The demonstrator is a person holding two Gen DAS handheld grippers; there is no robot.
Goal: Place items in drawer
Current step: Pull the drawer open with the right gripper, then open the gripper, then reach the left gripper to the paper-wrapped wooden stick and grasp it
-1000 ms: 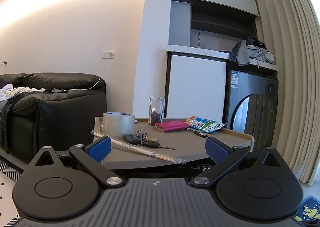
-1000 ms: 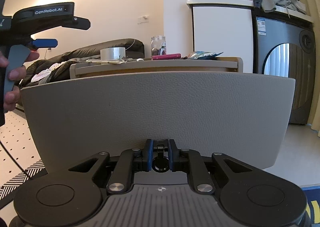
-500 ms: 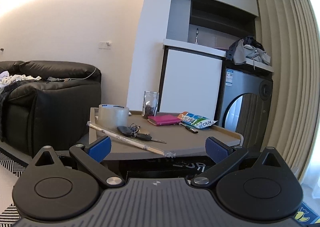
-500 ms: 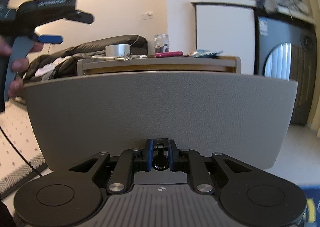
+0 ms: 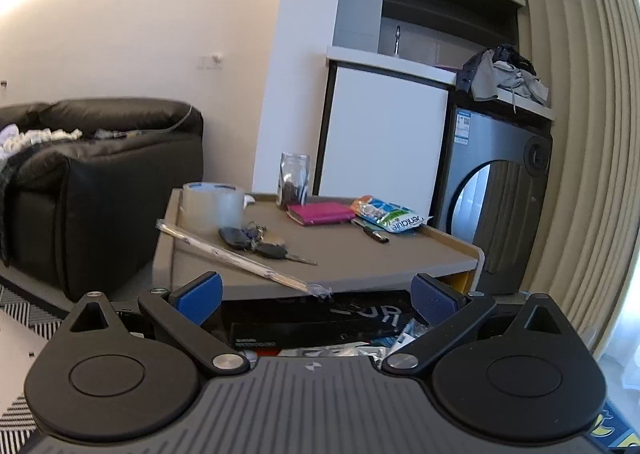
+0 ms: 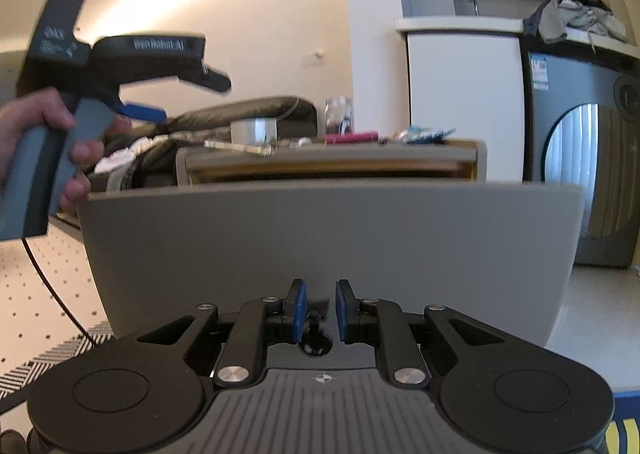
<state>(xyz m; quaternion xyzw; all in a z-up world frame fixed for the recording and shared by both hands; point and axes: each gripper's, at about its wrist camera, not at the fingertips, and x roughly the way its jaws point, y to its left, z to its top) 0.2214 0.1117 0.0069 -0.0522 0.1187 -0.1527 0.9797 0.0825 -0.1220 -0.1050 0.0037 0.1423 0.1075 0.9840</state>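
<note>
- In the left wrist view the left gripper (image 5: 316, 290) sits low in the frame with its blue-padded fingers spread wide and nothing between them.
- Between and below those fingers the open drawer (image 5: 320, 326) shows a black box and some packets.
- Above it the grey desk (image 5: 400, 258) fills mid-frame; its front edge runs just over the drawer, and a raised rim lines its left and right sides.
- On the desk: a clear roll of tape (image 5: 213, 206) at the left, a long clear-wrapped stick (image 5: 240, 258) whose tip overhangs the front edge, a bunch of dark keys (image 5: 256, 242), a glass jar (image 5: 294, 182) at the back, a magenta wallet (image 5: 320, 213), a blue-green snack packet (image 5: 386, 214) near the right rim, and a small dark pen (image 5: 372, 231) beside it.
- The desk's front right stretch lies bare.
- In the right wrist view the right gripper (image 6: 318, 312) stands at lower centre, its fingers slightly apart either side of a small dark knob (image 6: 316, 346), not clamped on it.
- The grey drawer front (image 6: 332, 246) spans mid-frame.
- Upper left, a hand (image 6: 48, 142) holds the other gripper's handle, blurred.
</note>
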